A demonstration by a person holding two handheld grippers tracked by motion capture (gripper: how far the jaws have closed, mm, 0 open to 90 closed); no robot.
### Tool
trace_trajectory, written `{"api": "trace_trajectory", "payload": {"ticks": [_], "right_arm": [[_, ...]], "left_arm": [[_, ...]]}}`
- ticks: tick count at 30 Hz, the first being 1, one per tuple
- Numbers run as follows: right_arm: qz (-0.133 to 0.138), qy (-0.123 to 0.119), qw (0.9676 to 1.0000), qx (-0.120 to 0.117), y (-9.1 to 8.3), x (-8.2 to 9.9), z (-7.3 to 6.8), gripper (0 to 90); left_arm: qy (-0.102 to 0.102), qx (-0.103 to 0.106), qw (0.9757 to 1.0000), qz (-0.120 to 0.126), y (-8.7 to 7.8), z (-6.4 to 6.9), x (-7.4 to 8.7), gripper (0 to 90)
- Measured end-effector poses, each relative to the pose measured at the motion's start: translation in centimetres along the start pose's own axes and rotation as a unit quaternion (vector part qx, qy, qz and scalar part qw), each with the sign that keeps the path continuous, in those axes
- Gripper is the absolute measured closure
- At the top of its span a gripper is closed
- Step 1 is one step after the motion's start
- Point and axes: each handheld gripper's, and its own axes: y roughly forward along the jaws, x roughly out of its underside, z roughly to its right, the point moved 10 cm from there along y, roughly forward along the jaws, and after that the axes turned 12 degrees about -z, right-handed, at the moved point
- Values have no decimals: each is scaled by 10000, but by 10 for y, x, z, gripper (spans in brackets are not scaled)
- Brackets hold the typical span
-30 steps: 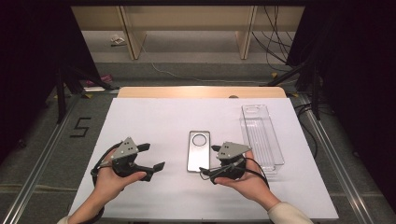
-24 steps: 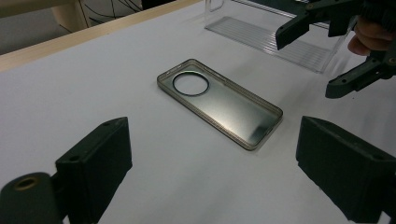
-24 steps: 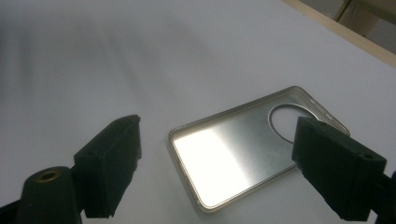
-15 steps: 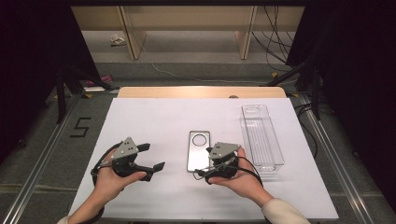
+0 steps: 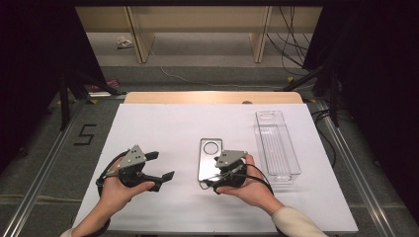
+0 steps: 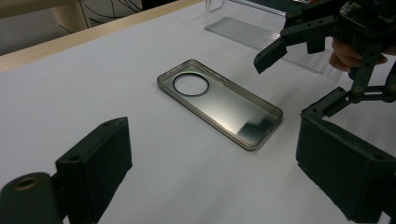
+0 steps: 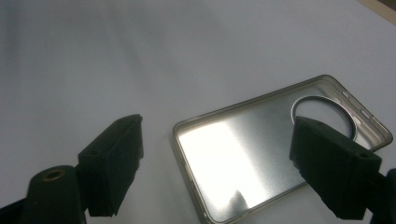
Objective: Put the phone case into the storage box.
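A: Where does the work stand?

B: Early, I'd say. The phone case point(image 5: 209, 159) lies flat on the white table point(image 5: 163, 123), open side up, and nothing has hold of it. The right claw point(image 5: 213, 178) sits at the case's near end, jaws apart, with that end in the gap between them in the right gripper view point(image 7: 243, 163), but the pads do not press on it.

A: And the other one?

B: The left claw point(image 5: 160, 168) rests well off to the case's left, pointing toward it, jaws spread wide with nothing between them. From its own camera the case point(image 6: 219, 102) lies ahead of the claw, between and beyond its two pads.

A: Where would the case go?

B: My guess is the clear tray point(image 5: 276, 145), which stands empty just beyond and to the right of the right claw. So nothing is done: grasping, lifting and placing all remain.
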Motion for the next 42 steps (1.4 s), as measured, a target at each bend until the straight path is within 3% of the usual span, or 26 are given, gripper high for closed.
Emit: {"api": "trace_trajectory", "payload": {"ticks": [7, 8, 17, 23, 24, 25, 30, 34, 42], "right_arm": [[-439, -199, 9988, 11, 6, 4, 1, 216], [-620, -271, 9977, 56, 8, 7, 2, 229], [-1189, -575, 9912, 98, 14, 11, 4, 264], [-1629, -890, 9825, 167, 16, 12, 4, 280], [-1798, -1045, 9779, 220, 17, 12, 5, 281], [-1798, -1045, 9779, 220, 17, 12, 5, 281], [-2009, -1274, 9709, 294, 20, 11, 7, 288], [-2234, -1534, 9621, 312, 24, 12, 6, 308], [-2436, -1836, 9516, 381, 30, 9, 4, 332]], "left_arm": [[-2, 2, 10000, -4, 0, 0, 0, 100], [-2, 0, 10000, -2, 0, 0, 0, 100], [0, 3, 10000, 2, 0, 0, 0, 100], [-4, 7, 10000, 6, 0, 0, 0, 101], [-6, 9, 10000, 7, 0, 0, 0, 101], [-5, 9, 10000, 6, 0, 0, 0, 101], [-16, 9, 10000, 17, 0, -1, 0, 101], [-13, 10, 10000, 2, 0, -1, 0, 101], [-17, 17, 10000, 2, 0, -1, 0, 101]]}}
